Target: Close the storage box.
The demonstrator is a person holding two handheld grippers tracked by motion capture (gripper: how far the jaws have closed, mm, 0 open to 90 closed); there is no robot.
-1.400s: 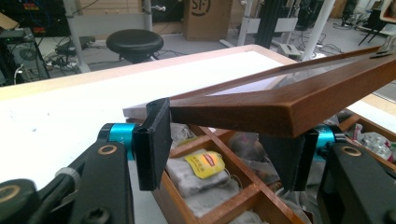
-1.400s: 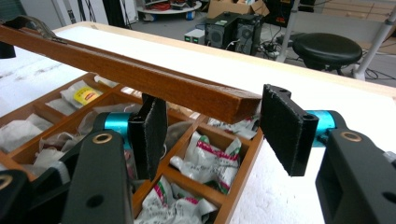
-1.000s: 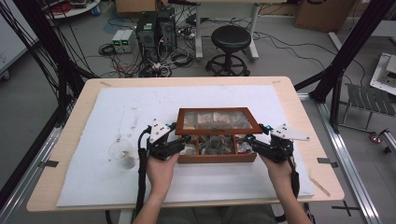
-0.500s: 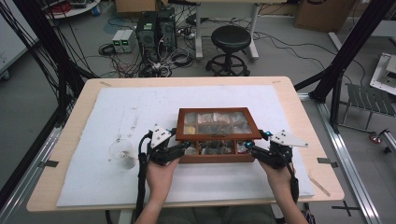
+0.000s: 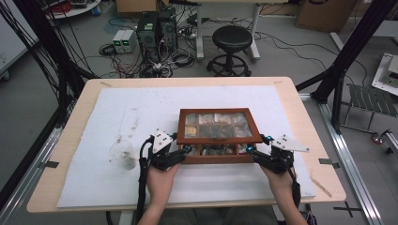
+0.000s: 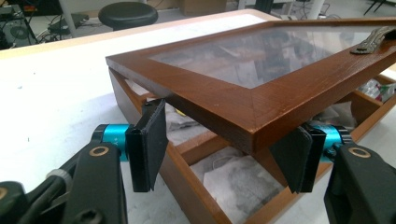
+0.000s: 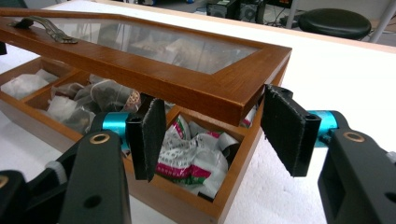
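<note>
Wooden box [image 5: 217,157], glass-paned lid [image 5: 217,124] raised, corners between open jaws of both grippers, unclamped.

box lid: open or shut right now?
Partly open: the lid is raised at its front edge, with a gap above the box showing packets inside.

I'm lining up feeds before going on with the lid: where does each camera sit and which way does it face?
High view: above the person's side, looking forward and down at the table; forearms, left gripper, right gripper.
Left gripper view: on the left gripper, facing the lid corner; black jaws.
Right gripper view: on the right gripper, facing the opposite lid corner; black jaws.
Shared: the glass-topped wooden tea box, lid raised.
</note>
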